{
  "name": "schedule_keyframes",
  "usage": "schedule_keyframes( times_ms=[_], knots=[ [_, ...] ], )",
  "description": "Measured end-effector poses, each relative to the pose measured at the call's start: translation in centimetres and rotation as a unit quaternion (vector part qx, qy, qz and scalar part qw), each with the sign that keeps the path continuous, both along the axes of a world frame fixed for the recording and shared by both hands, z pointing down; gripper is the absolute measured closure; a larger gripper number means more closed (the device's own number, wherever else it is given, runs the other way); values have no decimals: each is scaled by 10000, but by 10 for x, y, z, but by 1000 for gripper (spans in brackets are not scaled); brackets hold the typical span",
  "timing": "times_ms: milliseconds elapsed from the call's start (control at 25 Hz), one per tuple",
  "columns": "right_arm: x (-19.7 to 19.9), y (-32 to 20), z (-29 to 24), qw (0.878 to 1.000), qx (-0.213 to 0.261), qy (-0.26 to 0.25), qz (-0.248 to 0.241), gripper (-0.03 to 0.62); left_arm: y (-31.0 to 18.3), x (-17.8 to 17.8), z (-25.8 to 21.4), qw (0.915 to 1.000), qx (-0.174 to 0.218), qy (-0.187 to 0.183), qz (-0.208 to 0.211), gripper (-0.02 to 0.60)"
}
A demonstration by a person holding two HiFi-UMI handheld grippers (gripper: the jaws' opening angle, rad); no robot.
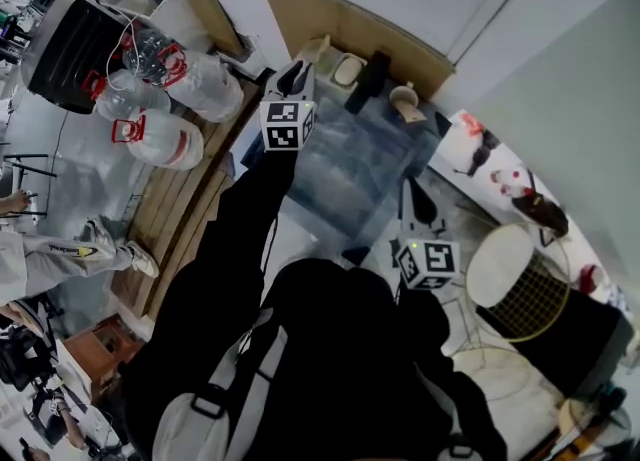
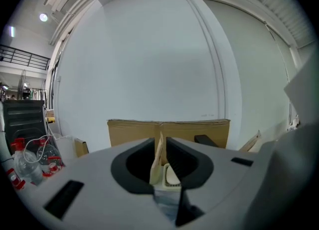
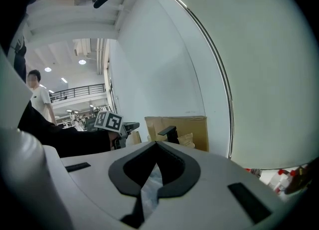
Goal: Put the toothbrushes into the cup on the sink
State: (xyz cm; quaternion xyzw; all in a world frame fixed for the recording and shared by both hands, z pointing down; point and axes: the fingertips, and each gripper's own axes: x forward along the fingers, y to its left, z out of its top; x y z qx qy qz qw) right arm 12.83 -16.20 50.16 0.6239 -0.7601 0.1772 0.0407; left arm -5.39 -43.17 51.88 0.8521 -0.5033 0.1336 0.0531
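Observation:
My left gripper (image 1: 297, 71) reaches out over the far left corner of the glass sink (image 1: 350, 154) and is shut on a thin cream toothbrush (image 2: 158, 159), which stands upright between its jaws. Its top shows just past the fingertips as a cream toothbrush end (image 1: 314, 50). A white cup (image 1: 405, 99) stands at the sink's far right, beside the black faucet (image 1: 370, 79). An oval cream dish (image 2: 172, 176) lies beyond the left jaws. My right gripper (image 1: 411, 189) hangs at the sink's near right edge, shut with nothing in it; its jaws (image 3: 156, 145) meet.
Large water bottles (image 1: 165, 99) lie on a wooden pallet at the left. Cardboard (image 1: 340, 19) leans on the wall behind the sink. A white wire basket (image 1: 520, 279) stands at the right. A person (image 3: 37, 94) stands far off.

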Motion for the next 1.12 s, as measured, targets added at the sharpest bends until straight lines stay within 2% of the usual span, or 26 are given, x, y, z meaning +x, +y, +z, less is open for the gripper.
schedule_keyframes(
  times_ms=[360,560,760,960,1120],
  knots=[
    [-7,-1,-20,9993,283,70,-240,592,56,-17,-40,9992,154,337,-142,520],
    [-8,-2,-24,9992,314,37,-244,592,95,-23,-51,9983,212,510,-168,567],
    [-12,0,-18,9990,285,-140,-318,592,136,-21,-45,9981,242,550,-104,580],
    [-21,-1,-18,9976,394,-14,-575,592,164,-24,-29,9986,129,505,-128,580],
    [-22,1,-12,9976,399,-4,-562,592,182,-22,-20,9984,167,531,-76,580]
  ],
)
